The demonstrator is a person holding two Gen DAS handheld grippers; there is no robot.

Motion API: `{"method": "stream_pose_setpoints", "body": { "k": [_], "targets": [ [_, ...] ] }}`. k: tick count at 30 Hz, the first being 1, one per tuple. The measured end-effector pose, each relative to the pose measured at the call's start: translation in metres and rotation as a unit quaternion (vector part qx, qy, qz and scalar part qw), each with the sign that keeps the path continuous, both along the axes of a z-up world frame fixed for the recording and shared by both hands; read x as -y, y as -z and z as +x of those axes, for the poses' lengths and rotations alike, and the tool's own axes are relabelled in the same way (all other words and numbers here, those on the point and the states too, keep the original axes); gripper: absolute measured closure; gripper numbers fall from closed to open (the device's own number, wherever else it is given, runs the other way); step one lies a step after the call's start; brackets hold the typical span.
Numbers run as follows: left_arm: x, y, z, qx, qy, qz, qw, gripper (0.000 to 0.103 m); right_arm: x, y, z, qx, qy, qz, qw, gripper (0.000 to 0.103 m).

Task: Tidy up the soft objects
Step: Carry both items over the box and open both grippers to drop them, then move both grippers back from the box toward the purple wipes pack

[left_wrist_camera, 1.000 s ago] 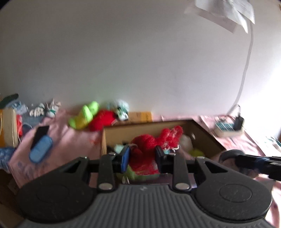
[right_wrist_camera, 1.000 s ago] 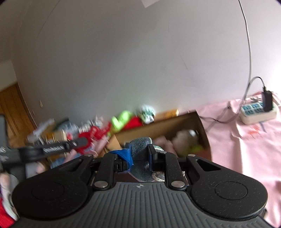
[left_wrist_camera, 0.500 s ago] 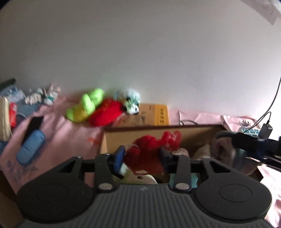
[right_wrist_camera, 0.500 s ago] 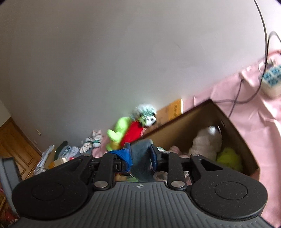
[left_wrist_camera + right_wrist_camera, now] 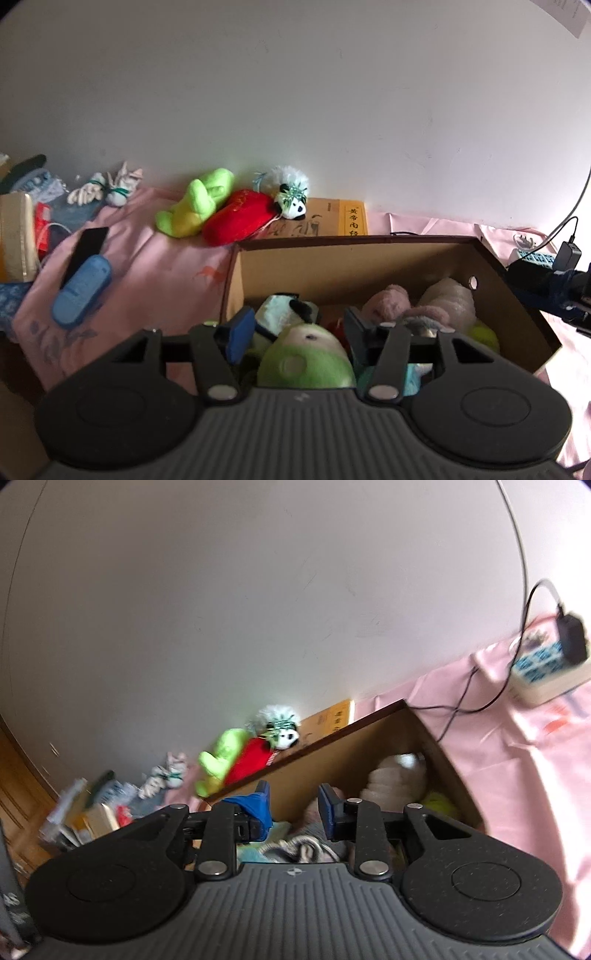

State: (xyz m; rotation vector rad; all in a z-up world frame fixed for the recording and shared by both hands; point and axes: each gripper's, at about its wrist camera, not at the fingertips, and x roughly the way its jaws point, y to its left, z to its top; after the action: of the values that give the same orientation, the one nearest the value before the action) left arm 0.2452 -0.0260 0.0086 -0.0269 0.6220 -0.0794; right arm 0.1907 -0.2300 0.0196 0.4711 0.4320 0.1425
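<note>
Left hand-held gripper (image 5: pixel 293 326): over the box, jaws apart and just been widening, nothing clamped; green plush (image 5: pixel 304 360) loose below.
Right hand-held gripper (image 5: pixel 293 806): over the box, jaws apart, just been widening, gripping nothing.
Box (image 5: pixel 369 266): cardboard, on pink cloth (image 5: pixel 155 273); pink plush (image 5: pixel 391 301) and beige plush (image 5: pixel 395 781) inside.
Behind the box: lime plush (image 5: pixel 195 201), red plush (image 5: pixel 240 216), panda (image 5: pixel 291 197) against the wall.
Right of the box: power strip (image 5: pixel 546 672).

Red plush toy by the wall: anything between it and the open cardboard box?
Nothing visible. The red plush toy lies just behind the cardboard box's back rim, lime-green plush on one side, panda head on the other. Only the rim separates it.
</note>
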Motion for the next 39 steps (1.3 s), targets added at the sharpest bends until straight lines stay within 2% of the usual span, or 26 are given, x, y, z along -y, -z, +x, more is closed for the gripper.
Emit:
{"method": "stream_pose_setpoints", "body": {
  "k": [4, 9, 15, 21, 24, 28, 39],
  "targets": [
    [0.007, -0.006, -0.025, -0.006, 0.003, 0.012, 0.9999, 0.045, -0.005, -0.004, -0.025, -0.017, 0.036, -0.053, 0.998, 0.091],
    [0.018, -0.01, -0.061, -0.01, 0.007, 0.042, 0.999, 0.044, -0.01, -0.008, -0.056, -0.023, 0.056, -0.071, 0.996, 0.089],
    [0.024, -0.01, -0.095, -0.025, -0.021, 0.076, 0.9966, 0.043, -0.023, -0.011, -0.089, -0.041, 0.062, -0.092, 0.993, 0.088],
    [0.017, -0.003, -0.123, -0.044, -0.04, 0.06, 0.9964, 0.042, -0.026, -0.007, -0.118, -0.056, 0.065, -0.09, 0.992, 0.086],
    [0.021, 0.003, -0.135, -0.042, -0.046, 0.079, 0.9949, 0.042, -0.032, -0.006, -0.13, -0.053, 0.067, -0.125, 0.988, 0.086],
    [0.024, 0.007, -0.146, -0.051, -0.036, 0.075, 0.9952, 0.04, -0.034, -0.007, -0.141, -0.042, 0.072, -0.178, 0.981, 0.085],
    [0.027, 0.009, -0.161, -0.044, -0.042, 0.063, 0.9962, 0.039, -0.031, -0.009, -0.157, -0.038, 0.094, -0.221, 0.97, 0.083]
  ]
}}
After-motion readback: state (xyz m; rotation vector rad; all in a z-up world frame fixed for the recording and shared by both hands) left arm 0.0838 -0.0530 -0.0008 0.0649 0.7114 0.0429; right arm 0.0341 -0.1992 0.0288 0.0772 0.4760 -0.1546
